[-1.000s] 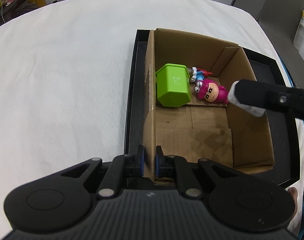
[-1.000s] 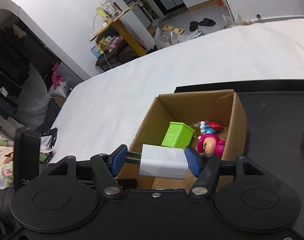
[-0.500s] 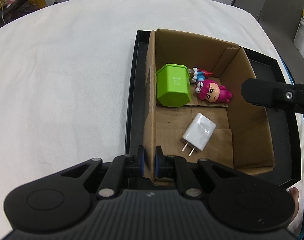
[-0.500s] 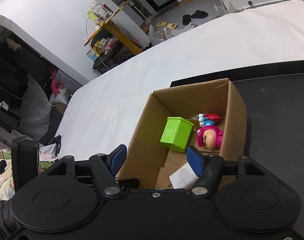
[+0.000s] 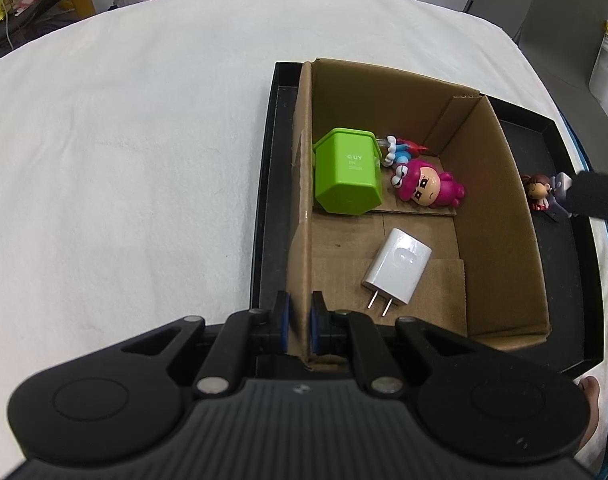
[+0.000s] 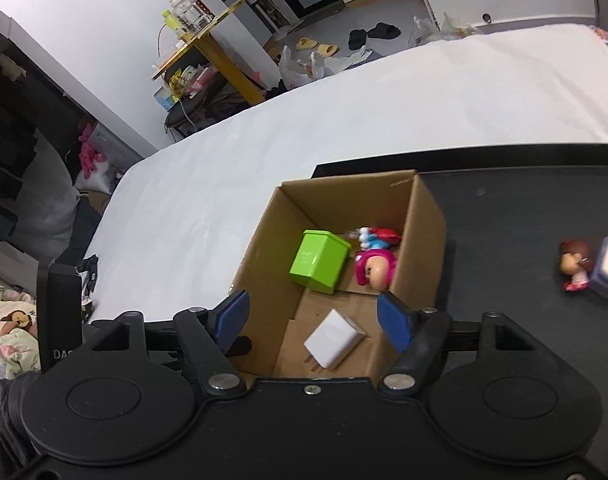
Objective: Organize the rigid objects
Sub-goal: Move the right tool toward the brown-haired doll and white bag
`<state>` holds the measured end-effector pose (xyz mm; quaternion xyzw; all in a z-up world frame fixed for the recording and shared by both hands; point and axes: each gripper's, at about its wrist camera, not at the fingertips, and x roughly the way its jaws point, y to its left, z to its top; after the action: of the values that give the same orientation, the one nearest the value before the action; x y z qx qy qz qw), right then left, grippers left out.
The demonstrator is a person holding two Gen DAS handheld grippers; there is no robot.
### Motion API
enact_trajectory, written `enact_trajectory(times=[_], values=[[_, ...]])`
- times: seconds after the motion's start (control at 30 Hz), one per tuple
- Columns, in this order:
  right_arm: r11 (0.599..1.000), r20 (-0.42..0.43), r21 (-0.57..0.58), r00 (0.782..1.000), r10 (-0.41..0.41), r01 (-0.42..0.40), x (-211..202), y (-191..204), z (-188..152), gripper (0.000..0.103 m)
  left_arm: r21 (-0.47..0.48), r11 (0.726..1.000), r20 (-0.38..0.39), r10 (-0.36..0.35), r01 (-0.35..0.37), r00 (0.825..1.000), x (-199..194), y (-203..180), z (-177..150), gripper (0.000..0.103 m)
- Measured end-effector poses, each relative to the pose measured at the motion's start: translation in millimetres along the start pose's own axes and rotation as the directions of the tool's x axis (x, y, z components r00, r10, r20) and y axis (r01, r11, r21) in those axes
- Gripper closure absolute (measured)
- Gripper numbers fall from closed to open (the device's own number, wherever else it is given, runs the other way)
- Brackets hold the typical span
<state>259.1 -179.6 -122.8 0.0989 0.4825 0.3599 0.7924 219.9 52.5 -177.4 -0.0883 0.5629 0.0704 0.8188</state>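
**Two wrist views over one cardboard box**

The left wrist camera looks steeply down from close above the cardboard box (image 5: 499, 216), near its left wall. The right wrist camera looks from the box's near end at a shallower slant, taking in the room beyond. Both share the box's inside, the white charger (image 5: 397, 266) (image 6: 333, 338) and the black tray (image 5: 559, 280) (image 6: 503, 216).

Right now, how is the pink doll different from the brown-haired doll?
The pink doll lies inside the cardboard box; the brown-haired doll is outside it on the black tray. The pink doll has bright pink hair and body; the brown-haired doll has dark hair and paler clothes. Both are small big-headed toy figures.
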Motion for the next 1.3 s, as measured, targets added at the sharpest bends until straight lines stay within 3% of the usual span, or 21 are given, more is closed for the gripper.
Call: enact_trajectory(times=[0.23, 0.9, 1.1, 1.3], values=[[1.0, 0.045, 0.003, 0.999, -0.031, 0.031, -21.9, -9.8, 6.2, 0.02, -0.002, 1.0, 0.003, 0.01, -0.01, 1.0, -0.4, -2.1, -0.2, 0.094], [0.993, 0.111, 0.067, 0.988, -0.105, 0.098, -61.9, -43.3, 19.3, 0.005, -0.016, 1.0, 0.009, 0.011, -0.011, 1.0, -1.7, 0.0, -1.1, 0.094], [0.989, 0.11, 0.08, 0.985, -0.136, 0.127, -67.3, -51.2, 19.5, 0.003, -0.014, 1.0, 0.009, 0.012, -0.011, 1.0, -2.4, 1.0, -1.0, 0.094], [0.985, 0.057, 0.131, 0.991, -0.119, 0.111, -67.8, -68.5, 19.6, 0.002, -0.008, 1.0, 0.01, 0.015, -0.014, 1.0, -3.5, 0.4, -1.0, 0.094]])
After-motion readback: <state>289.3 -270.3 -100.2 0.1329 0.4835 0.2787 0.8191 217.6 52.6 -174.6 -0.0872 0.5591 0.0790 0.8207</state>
